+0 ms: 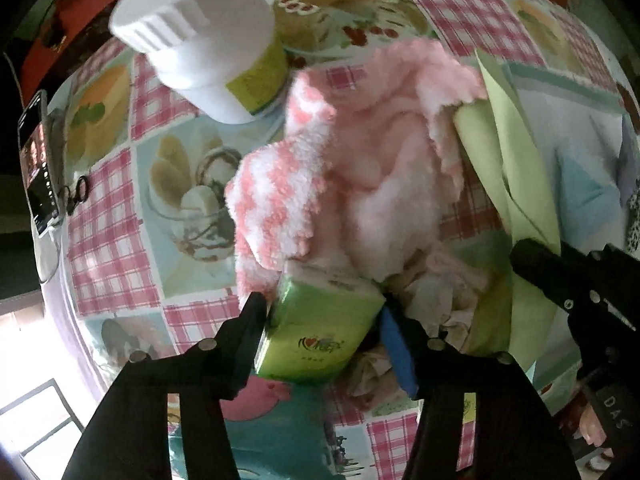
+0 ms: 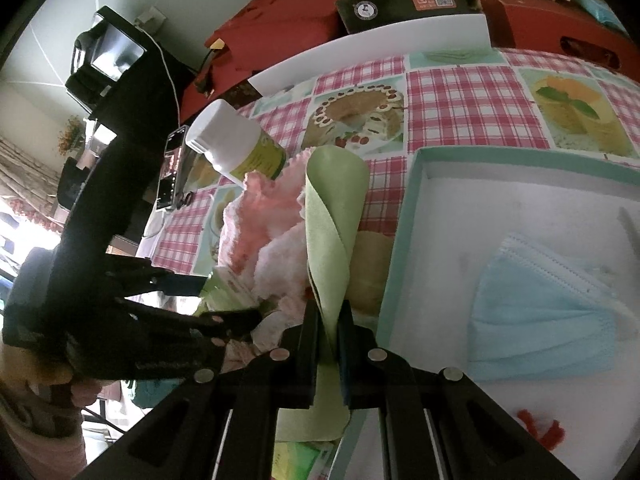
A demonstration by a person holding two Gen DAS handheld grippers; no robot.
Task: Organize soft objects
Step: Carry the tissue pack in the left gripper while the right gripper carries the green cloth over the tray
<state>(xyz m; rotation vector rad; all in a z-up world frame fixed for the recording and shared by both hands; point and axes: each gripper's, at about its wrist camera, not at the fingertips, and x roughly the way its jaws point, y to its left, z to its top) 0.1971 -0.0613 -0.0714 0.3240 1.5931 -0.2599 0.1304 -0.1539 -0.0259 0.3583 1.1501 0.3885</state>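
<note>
Green tissue pack is sitting right between the left gripper fingers, on the tablecloth w/ the fluffy pink sock just past it. Jaws are about half open; both pads look to be touching the pack's sides, so it's getting pinched. Pack's long side is running away from the tool.

Right gripper is squeezing tight on the green cloth. The box w/ the blue face mask is lying to its right, so the right hand is nearer the box.

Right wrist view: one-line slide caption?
Right claw shut on a green cloth beside a box holding a blue mask; left claw over the pile.
</note>
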